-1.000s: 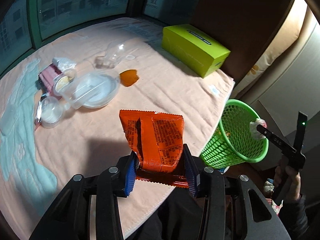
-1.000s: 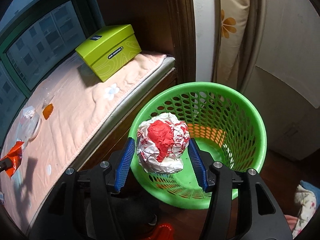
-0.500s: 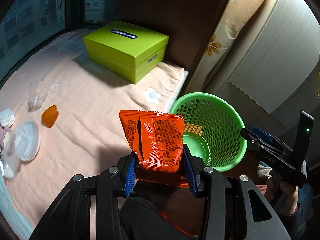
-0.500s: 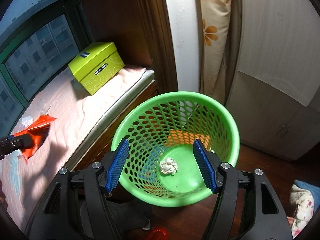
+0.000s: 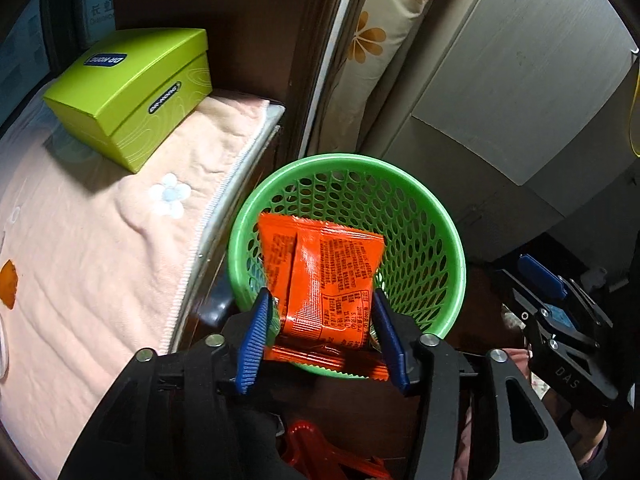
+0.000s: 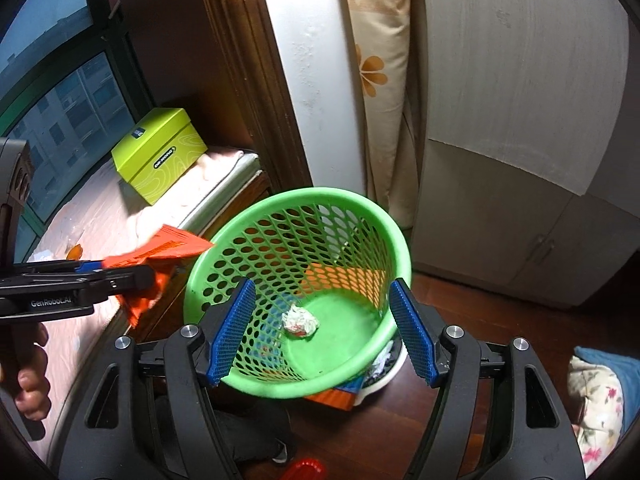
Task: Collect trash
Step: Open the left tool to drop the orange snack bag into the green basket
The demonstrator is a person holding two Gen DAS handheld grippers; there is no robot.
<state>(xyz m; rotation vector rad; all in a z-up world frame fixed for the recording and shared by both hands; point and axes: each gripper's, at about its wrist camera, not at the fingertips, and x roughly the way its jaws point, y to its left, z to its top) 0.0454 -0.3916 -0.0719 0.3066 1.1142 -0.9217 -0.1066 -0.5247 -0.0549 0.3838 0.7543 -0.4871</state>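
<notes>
Now carrying: left gripper (image 5: 320, 334) clamped on crinkly orange foil snack packet (image 5: 320, 280), poised over round green perforated plastic basket (image 5: 444, 220); right gripper (image 6: 322, 330) spread, empty. Next: centre, then release.

Both wrist views (close) over basket (image 5: 452, 240)
</notes>
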